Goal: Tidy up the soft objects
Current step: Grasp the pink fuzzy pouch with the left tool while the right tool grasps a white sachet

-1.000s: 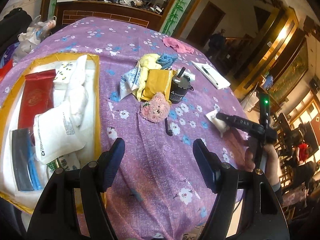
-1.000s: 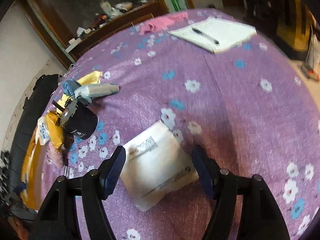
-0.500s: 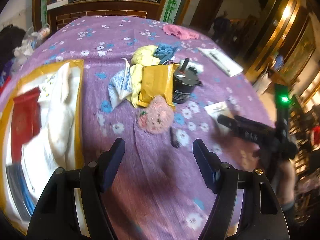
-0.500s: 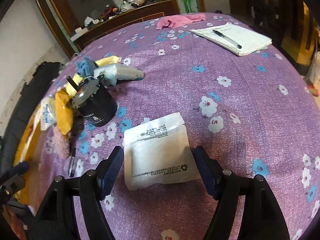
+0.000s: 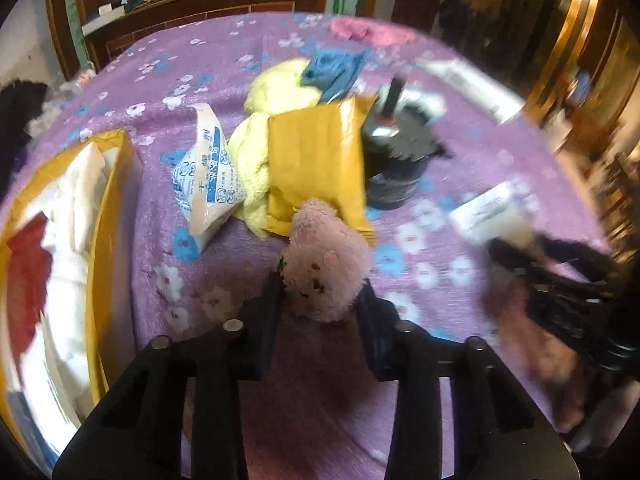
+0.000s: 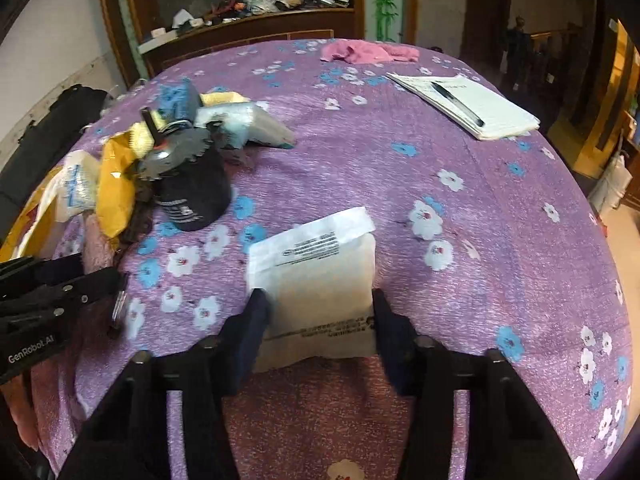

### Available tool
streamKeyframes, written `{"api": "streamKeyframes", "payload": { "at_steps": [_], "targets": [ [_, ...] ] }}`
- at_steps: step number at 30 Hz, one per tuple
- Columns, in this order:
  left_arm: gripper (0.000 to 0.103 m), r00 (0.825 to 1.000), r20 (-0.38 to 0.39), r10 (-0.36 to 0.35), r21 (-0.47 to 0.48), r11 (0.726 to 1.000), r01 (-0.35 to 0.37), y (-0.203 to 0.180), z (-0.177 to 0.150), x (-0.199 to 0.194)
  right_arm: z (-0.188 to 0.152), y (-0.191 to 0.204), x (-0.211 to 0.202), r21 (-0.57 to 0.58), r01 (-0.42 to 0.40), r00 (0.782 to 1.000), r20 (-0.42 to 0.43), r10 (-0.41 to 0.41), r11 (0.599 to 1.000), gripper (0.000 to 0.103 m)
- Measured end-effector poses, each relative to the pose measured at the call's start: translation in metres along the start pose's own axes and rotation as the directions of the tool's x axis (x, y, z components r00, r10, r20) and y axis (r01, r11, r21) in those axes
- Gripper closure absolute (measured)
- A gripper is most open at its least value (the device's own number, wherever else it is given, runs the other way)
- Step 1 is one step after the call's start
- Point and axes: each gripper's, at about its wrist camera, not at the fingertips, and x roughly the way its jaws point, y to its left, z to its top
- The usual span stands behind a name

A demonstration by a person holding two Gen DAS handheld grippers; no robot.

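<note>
A pink plush toy [image 5: 324, 260] lies on the purple flowered tablecloth [image 5: 192, 60], just in front of a yellow padded envelope [image 5: 316, 160]. My left gripper [image 5: 320, 292] straddles the toy; its jaws are closing and both pads touch the toy's sides. In the right wrist view a flat white pouch [image 6: 316, 272] with black print sits between the fingers of my right gripper [image 6: 320, 304]. Those jaws are closing too, and the pads press on the pouch's two edges, which bow upward. The left gripper's body [image 6: 52, 292] shows at the left edge of that view.
Behind the toy are a yellow cloth [image 5: 280, 88], a blue cloth [image 5: 332, 68], a blue-and-white packet [image 5: 208, 176] and a black motor [image 5: 396, 160]. A yellow tray [image 5: 108, 240] holding white pouches lies on the left. A notebook with pen [image 6: 468, 104] and a pink cloth [image 6: 360, 52] lie far back.
My left gripper moved forward and down to the pink plush toy and its jaws narrowed around it. The right gripper's jaws narrowed onto the white pouch.
</note>
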Motion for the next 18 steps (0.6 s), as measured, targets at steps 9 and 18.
{"api": "streamKeyframes", "payload": {
  "at_steps": [9, 18],
  "targets": [
    [0.070, 0.990, 0.074, -0.119, -0.089, 0.988, 0.125, 0.008, -0.035, -0.053, -0.014, -0.016, -0.026, 0.075, -0.129, 0.988, 0.093, 0.122, 0.989, 0.084],
    [0.070, 0.974, 0.177, -0.141, -0.177, 0.969, 0.172, 0.019, -0.081, -0.115, -0.043, -0.004, -0.060, 0.085, -0.264, 0.958, 0.137, 0.251, 0.961, 0.094]
  ]
}}
